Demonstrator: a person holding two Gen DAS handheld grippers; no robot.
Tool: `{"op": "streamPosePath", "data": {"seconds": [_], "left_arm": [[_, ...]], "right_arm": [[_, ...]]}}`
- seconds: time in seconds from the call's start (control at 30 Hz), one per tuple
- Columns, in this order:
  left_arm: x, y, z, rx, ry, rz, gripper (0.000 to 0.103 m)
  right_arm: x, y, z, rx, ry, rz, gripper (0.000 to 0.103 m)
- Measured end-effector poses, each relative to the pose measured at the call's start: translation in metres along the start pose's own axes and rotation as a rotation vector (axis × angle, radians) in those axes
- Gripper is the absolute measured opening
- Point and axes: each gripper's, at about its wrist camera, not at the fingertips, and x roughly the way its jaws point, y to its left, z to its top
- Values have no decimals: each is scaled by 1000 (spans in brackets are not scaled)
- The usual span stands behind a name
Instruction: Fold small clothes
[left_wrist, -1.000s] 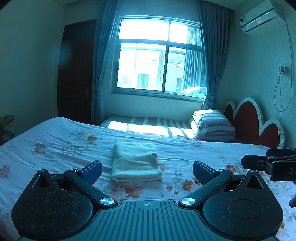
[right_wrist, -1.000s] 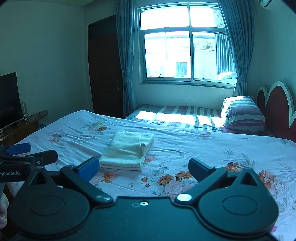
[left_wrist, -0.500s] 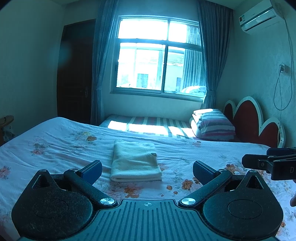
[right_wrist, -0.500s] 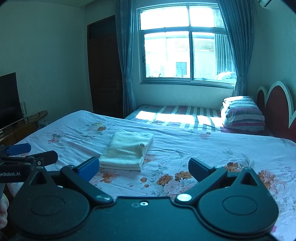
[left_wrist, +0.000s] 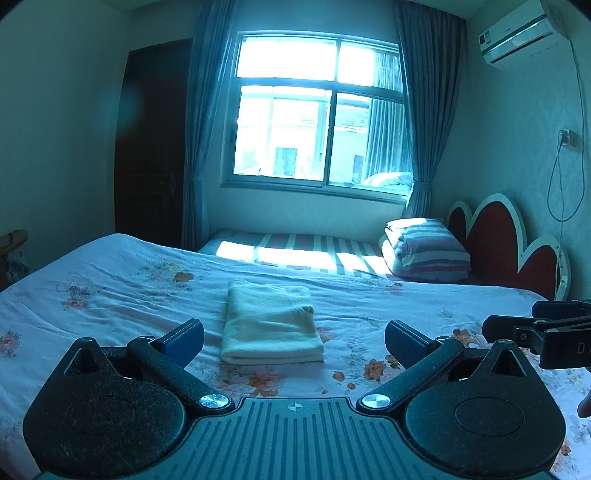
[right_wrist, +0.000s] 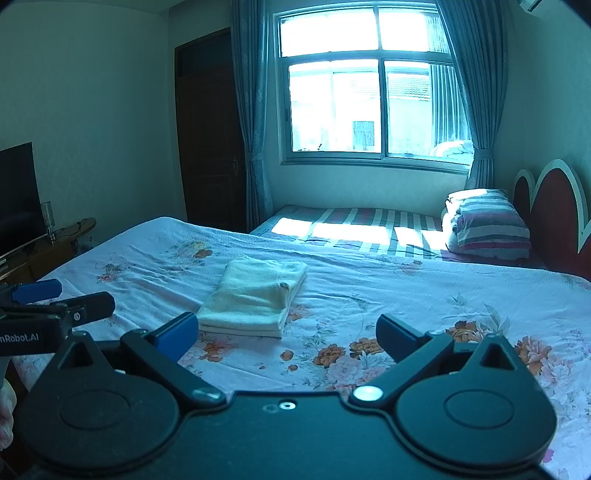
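A pale cream cloth lies folded into a neat rectangle on the flowered bedspread, just beyond my fingertips. My left gripper hovers over the bed in front of it, open and holding nothing. The same folded cloth shows in the right wrist view, ahead and left of centre. My right gripper is open too, with nothing between its fingers. Each gripper appears at the edge of the other's view: the right one and the left one.
A second bed with a striped sheet lies under the window, with a striped folded quilt by the red headboard. A television and a wooden stand are at the left. A dark door is at the back.
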Motion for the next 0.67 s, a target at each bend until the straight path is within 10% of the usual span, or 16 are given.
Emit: {"op": "streamPosePath", "data": {"seconds": [0.67], "left_arm": [[-2,-5,-1,2,-12,3,103]], "right_arm": [[4,-7,-2,0,6,5,102]]}}
